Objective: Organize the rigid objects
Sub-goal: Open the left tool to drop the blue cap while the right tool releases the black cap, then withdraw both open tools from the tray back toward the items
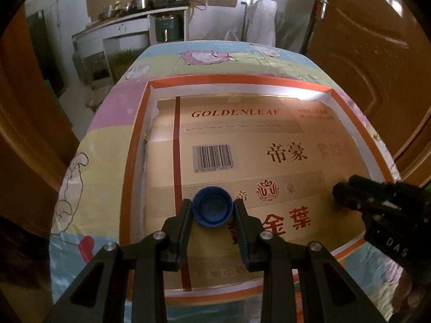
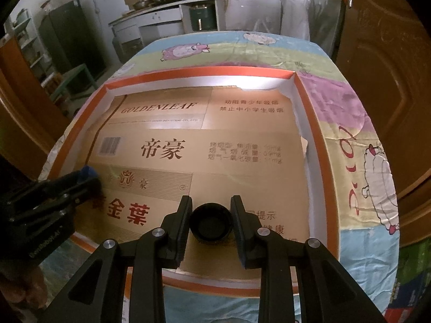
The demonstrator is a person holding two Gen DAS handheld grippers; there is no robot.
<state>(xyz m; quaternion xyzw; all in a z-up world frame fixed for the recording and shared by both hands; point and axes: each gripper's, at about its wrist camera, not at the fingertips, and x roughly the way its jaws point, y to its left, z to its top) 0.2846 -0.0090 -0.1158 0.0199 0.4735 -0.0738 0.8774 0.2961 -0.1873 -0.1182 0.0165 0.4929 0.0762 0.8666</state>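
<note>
**Two bottle caps held over a cardboard-lined tray**

A blue bottle cap [image 1: 212, 206] sits between the fingers of the left gripper [image 1: 212, 206], hollow side facing the camera, with both pads pressed against its rim. The jaws stand only partly apart, as wide as the cap itself. Seen from the right wrist, the same cap shows as a small blue edge at the tip of that gripper, at the left of the tray.

A black bottle cap [image 2: 211, 223] is clamped in the same manner by the right gripper [image 2: 211, 223], its open side also turned to the camera and a pad tight against each flank. The jaws are narrowed to the cap's width. In the left wrist view this gripper enters from the right edge, dark and partly blurred, its tip over the right part of the tray.

Both caps are over the near part of a flattened cardboard carton [image 1: 242, 140], tan with red and brown print, the word GOLDENLEAF, Chinese characters and a barcode [image 1: 212, 158]. Whether either cap touches the cardboard cannot be told. The carton lines a shallow tray [image 1: 237, 79] with white inner walls and an orange rim.

The tray rests on a table covered by a pastel cartoon tablecloth [image 2: 350, 140] with sheep figures. Beyond it stand a white counter [image 2: 167, 17] bearing metal pots, and brown wooden doors [image 1: 371, 62] at the sides.
</note>
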